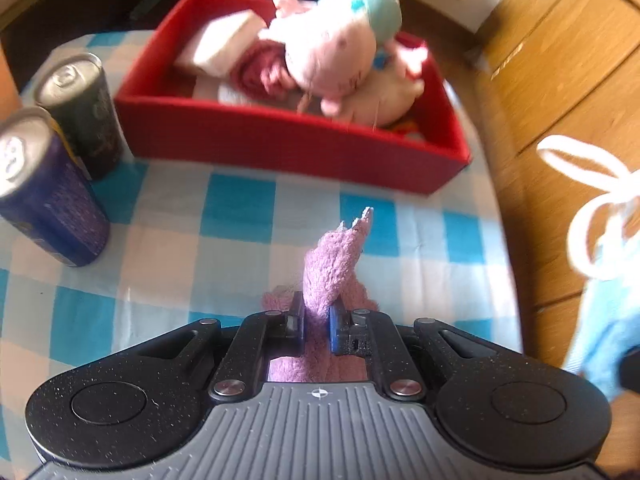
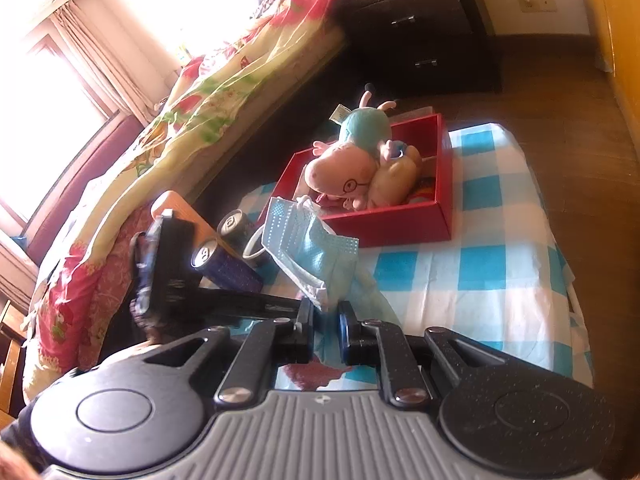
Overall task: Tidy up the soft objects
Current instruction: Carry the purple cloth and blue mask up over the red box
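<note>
Cloth, a purple terry scrap [image 1: 334,276], sits pinched in the left gripper [image 1: 316,320] above the checked tablecloth [image 1: 180,248], the right gripper [image 2: 325,330] nipping a face mask [image 2: 308,248]; either could snag the crowded red box [image 1: 288,140].

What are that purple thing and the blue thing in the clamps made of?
The purple cloth looks like fuzzy terry or fleece: nubby, matte pile. The blue face mask looks like thin non-woven fabric: pleats, dotted embossed edge, white ear loops.

The right hand-held gripper [image 2: 324,326] is pinching a blue face mask [image 2: 310,246] above the checkered table [image 2: 480,280], with the red box [image 2: 394,220] of plush toys [image 2: 352,168] sitting beyond.
</note>
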### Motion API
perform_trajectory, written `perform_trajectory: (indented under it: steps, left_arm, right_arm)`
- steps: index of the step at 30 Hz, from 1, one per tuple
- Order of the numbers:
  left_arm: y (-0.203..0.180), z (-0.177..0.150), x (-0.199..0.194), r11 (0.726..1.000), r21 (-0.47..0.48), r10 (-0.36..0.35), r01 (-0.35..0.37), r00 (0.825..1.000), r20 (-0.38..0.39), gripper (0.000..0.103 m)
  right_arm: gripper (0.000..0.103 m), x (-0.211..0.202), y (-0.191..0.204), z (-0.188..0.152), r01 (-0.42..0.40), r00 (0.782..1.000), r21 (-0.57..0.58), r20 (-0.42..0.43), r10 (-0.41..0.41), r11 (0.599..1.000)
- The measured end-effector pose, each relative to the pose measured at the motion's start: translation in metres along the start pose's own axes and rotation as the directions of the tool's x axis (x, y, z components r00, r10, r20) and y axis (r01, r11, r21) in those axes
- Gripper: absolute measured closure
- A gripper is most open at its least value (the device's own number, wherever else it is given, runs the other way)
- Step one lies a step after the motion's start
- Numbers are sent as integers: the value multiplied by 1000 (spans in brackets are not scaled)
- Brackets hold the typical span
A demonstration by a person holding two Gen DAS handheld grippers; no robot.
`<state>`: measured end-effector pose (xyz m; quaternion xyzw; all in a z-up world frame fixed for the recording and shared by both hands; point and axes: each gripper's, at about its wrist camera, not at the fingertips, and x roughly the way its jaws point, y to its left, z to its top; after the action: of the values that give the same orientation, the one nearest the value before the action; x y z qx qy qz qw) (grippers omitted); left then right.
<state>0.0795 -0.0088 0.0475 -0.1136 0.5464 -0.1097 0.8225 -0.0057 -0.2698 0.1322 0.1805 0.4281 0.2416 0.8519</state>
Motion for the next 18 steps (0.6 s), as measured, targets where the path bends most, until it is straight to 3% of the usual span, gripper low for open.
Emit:
perform_trajectory:
  steps: [6,10,14,18]
  left_arm:
    - [3,26,-44,998,-16,-63,66,989,131,96]
    - [-5,41,-64,999,0,-45,46,974,220,96]
    - [-5,55,-71,997,-19,-68,76,963,261,96]
    - [-8,67,-78,998,-20,-46,55,952,302,96]
  right_arm:
    - [103,2,16,21,40,998,-40,51,-38,998]
    - [103,3,23,38,67,994,-49,92,-62,997]
    - [103,6,28,55,72,988,-46,138,-65,996]
    - [103,15,35,73,87,982,-55,173,-76,995]
